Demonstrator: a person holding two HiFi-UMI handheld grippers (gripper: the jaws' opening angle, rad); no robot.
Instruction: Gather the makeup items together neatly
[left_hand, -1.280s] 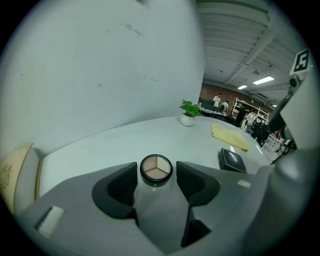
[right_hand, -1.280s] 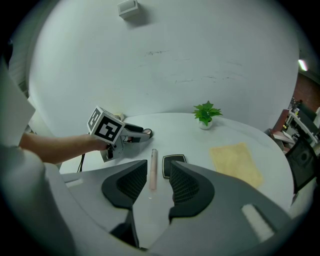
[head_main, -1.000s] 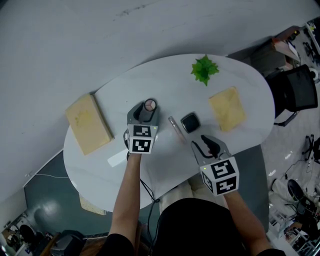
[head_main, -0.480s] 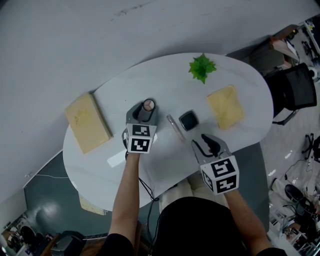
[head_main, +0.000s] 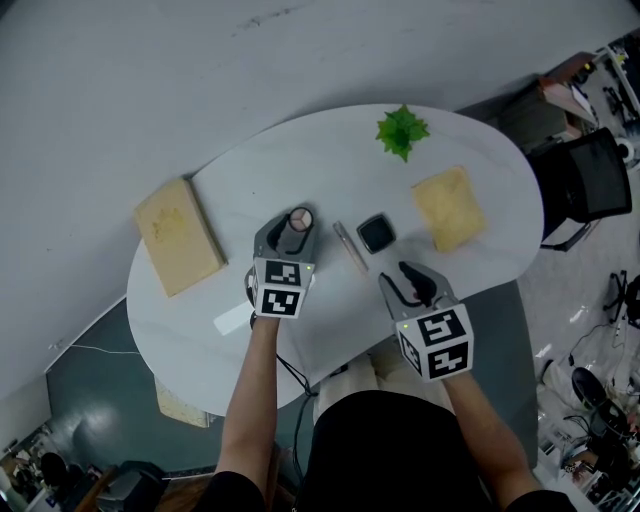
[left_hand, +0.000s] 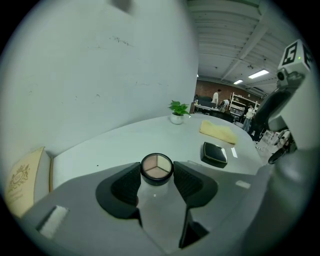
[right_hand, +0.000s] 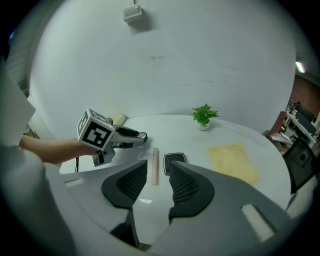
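— Beige round eyeshadow pot (left_hand: 156, 166), where is it now?
— It is between the tips of the left tongs (head_main: 292, 228). Their jaws are clamped on its two sides.
— And what is to the right of them?
— First a pink stick (head_main: 350, 247), and just beside it a black compact (head_main: 376, 233). Both lie on the white table (head_main: 330, 160), in front of the right tongs (head_main: 415, 283). The jaws of those stand apart, with nothing between them.
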